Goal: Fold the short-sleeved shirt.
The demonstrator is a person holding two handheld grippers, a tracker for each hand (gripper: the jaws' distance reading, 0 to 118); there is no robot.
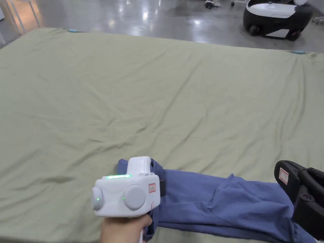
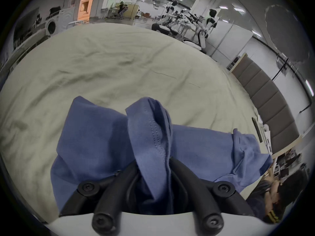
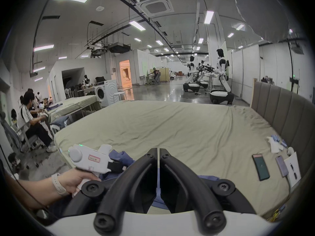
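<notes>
At 6 o'clock, near bed edge: shirt (image 1: 221, 205), blue, bunched in a long rumpled band on the green sheet (image 1: 158, 95).
Left gripper (image 2: 154, 164): jaws closed on a hemmed fold of the shirt, cloth standing up between them.
Right gripper (image 3: 158, 154): jaws together, nothing visibly between them; shirt lies below.
Step judged: spreading flat before folding.
Handling advice: right gripper takes the opposite hem at 3 o'clock; draw apart evenly, low over the sheet.
Risk: single-layer pinch slipping.

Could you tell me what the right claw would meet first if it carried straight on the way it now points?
Probably the olive bed sheet: the right claw, shut, points across open sheet with nothing standing ahead. Depth is unclear.
</notes>
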